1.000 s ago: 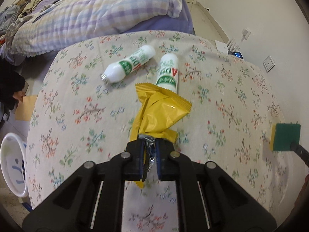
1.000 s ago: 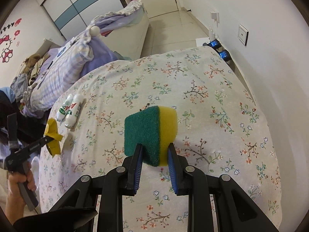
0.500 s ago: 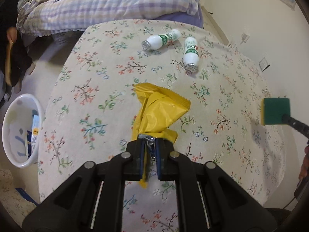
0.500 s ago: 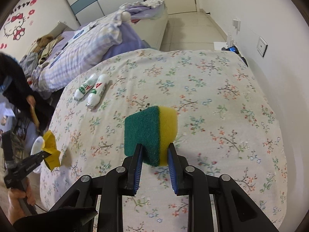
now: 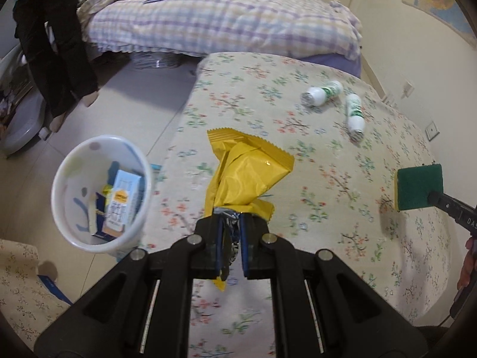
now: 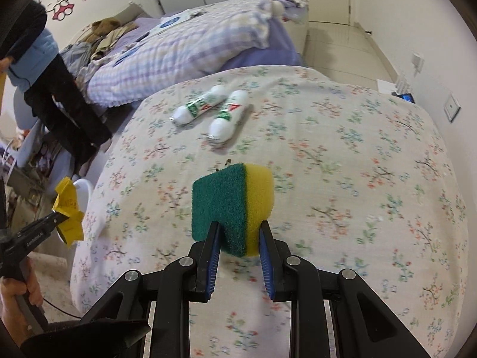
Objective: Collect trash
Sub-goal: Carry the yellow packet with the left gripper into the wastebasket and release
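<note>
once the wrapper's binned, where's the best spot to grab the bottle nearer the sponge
Grip the nearer bottle across its straight middle, at the green label, coming from above with the tool's fingers either side. It lies flat on the floral cloth, apart from the other bottle, and its rounded ends would probably slip.

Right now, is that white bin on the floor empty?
Not empty. The white bin already holds a light blue carton and other scraps.

The yellow wrapper (image 5: 247, 176) is looking glossy and crinkled, foil showing inside; the sponge (image 6: 232, 205) is showing rough green scouring felt over porous foam; the table (image 6: 357, 179) is wearing matt floral cloth.
</note>
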